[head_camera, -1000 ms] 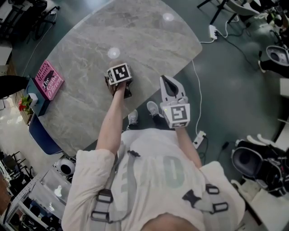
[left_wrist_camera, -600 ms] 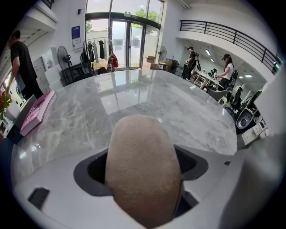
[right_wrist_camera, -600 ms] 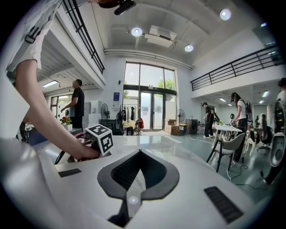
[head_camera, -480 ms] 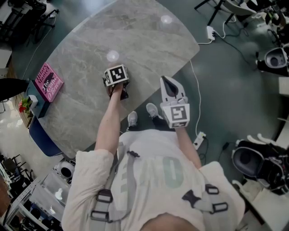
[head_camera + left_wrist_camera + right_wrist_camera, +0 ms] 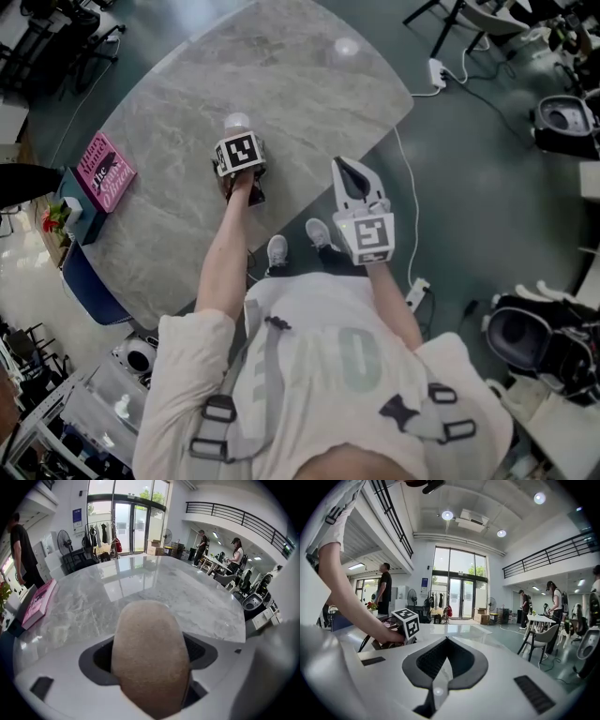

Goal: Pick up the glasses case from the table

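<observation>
Filling the upper left and centre of the head view, the grey marble table (image 5: 309, 84) sits a little lower in the frame than it did a second ago. The round light reflection (image 5: 237, 121) on it stood clear above the left marker cube then and now touches the cube's top edge. At the table's left edge the pink book (image 5: 103, 172) lies flat, well apart from the action.

The left gripper (image 5: 148, 670) has crept only slightly up and left in the head view over that second (a small shift, not a big carry). Against the table, though, it has moved toward the far side or upward. In its own view the jaws are closed round the tan glasses case (image 5: 146, 639). The case fills the middle and lower middle of that view, with its rounded end pointing out over the tabletop, which runs on beyond it. I judge that the grasp is made and the lift is beginning or just done. Whether the case has wholly left the marble I cannot tell from these views.

The right gripper (image 5: 352, 176) has not moved. It is right of centre in the head view, past the table's near edge and over the floor, with its jaws pressed together and nothing between them.
</observation>
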{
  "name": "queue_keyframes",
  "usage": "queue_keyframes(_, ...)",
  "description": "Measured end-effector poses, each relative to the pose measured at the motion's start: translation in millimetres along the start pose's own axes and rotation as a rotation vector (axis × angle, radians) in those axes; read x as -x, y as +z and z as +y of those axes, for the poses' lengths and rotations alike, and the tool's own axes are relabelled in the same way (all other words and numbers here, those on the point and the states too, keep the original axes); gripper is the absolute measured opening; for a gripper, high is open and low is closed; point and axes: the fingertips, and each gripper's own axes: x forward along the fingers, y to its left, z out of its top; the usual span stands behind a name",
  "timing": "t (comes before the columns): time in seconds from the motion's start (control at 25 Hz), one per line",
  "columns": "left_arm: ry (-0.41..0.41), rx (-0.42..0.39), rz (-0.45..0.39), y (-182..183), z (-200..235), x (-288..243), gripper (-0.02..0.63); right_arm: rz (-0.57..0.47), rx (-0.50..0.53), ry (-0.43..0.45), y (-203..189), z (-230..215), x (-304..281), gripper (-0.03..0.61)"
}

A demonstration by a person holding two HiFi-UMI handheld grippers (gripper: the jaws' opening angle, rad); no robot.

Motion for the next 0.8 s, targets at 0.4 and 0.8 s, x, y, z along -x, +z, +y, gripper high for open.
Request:
queue_keyframes(0.4,-0.001,0.001,-0.160,38.8,13.0,44.2,0.399,-0.054,0.068,0.051,27.4,15.0,-9.3,0.002)
queue_keyframes(0.8,0.054,-0.040,-0.442,106.8,45.1,136.4,0.399,-0.122,0.121,0.088,60.1,41.9,-19.0,0.002)
